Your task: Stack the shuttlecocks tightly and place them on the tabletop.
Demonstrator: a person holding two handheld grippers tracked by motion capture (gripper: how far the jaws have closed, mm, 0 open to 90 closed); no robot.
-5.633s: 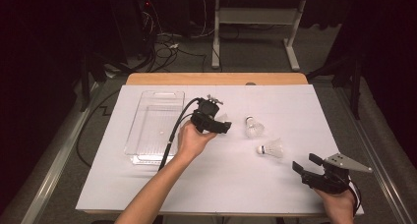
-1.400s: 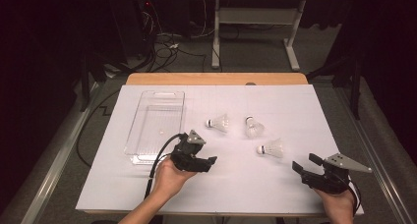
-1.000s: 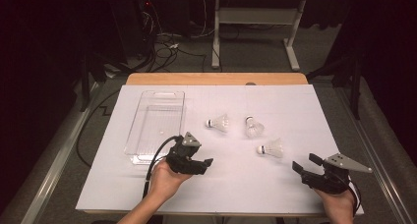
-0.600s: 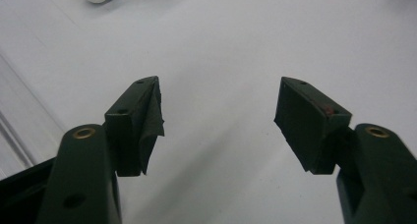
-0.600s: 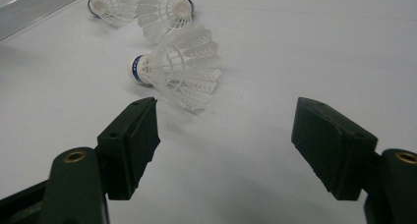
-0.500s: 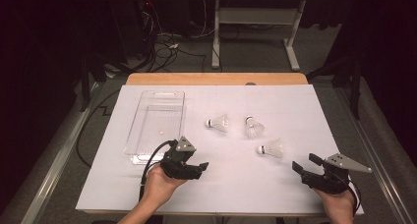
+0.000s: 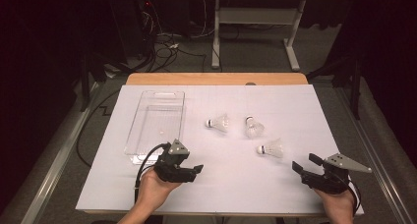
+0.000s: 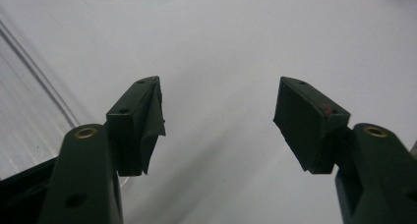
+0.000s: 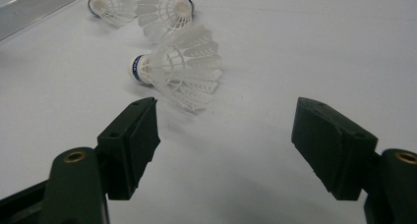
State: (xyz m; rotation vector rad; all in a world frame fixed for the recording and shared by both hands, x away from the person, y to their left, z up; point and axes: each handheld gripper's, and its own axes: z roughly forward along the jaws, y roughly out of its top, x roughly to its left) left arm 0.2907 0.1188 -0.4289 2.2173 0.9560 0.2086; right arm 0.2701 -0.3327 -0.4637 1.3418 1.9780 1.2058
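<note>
Right now three white feathered shuttlecocks are lying on their sides on the white sheet covering the counter (image 7: 236, 184), none of them held. The nearest shuttlecock with the blue band (image 7: 271, 148) is resting just ahead of your right gripper (image 7: 309, 165); in the right gripper view that same shuttlecock (image 9: 177, 69) is sitting beyond the jaws, closer to the left one, cork pointing left, with nothing between the pads. The middle shuttlecock (image 7: 253, 127) and the far-left shuttlecock (image 7: 218, 122) are lying a little farther back, near each other but apart in the high view.

You are holding your right gripper with its jaws spread wide, low over the sheet at the near right edge. Your left gripper (image 7: 195, 169) is also standing wide apart and holding nothing, hovering over bare sheet at the near left. Just beside it, at the back left, the clear rectangular plastic tray (image 7: 147, 140) is sitting with nothing visible inside it, well apart from the shuttlecocks.
</note>
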